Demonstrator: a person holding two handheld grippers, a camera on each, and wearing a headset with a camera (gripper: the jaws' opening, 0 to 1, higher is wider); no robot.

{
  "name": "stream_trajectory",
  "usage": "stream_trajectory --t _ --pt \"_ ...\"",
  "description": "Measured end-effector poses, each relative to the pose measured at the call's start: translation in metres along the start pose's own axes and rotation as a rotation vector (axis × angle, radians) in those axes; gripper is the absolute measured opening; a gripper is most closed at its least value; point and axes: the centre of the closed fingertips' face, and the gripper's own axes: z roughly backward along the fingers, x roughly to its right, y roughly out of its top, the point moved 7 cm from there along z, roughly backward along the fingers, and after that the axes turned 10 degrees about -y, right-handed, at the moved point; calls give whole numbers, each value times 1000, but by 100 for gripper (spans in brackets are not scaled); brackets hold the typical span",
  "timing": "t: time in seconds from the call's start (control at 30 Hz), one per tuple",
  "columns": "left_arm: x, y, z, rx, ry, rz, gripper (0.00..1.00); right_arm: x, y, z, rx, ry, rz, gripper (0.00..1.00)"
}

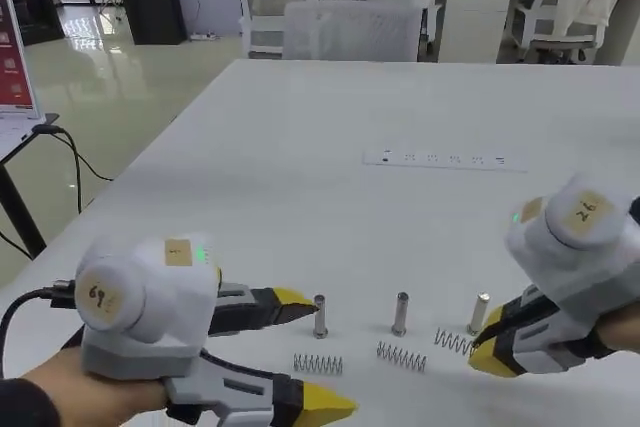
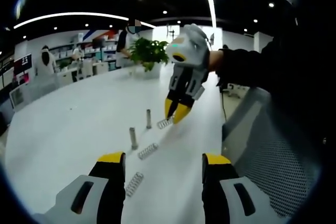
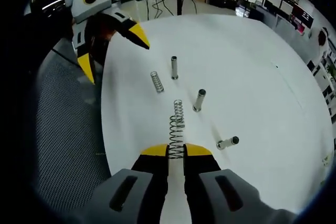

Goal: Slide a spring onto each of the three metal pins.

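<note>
Nearest, the right hand-held gripper (image 3: 176,150) is pinched almost closed on the end of one spring (image 3: 176,129), while the left hand-held gripper (image 2: 164,163) gapes wide, holding nothing. A second spring (image 1: 318,363) and a third spring (image 1: 400,355) lie on the white surface (image 1: 300,197) just in front of three standing metal pins: left pin (image 1: 320,315), middle pin (image 1: 400,313), right pin (image 1: 480,313).

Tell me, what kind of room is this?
Probably an open-plan office: a long white table with a power strip, office chairs behind it, and a potted plant.
</note>
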Motion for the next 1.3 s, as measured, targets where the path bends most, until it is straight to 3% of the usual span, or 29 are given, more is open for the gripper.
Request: stream_trajectory --t 0.27,0.47,0.67,0.87,1.3 --pt "0 12 -18 1 -48 -16 52 -6 12 1 -1 22 32 7" --pt "-3 7 -24 -26 -52 -26 48 -10 20 0 2 38 52 7" --pt "-4 5 -28 -20 -53 -27 41 -18 30 -3 0 63 87 7" --pt "-4 0 -37 -51 -66 -51 35 -24 37 -5 -4 83 119 7" --pt "0 -1 -42 -54 -90 -74 29 -35 42 -6 -9 126 182 7"
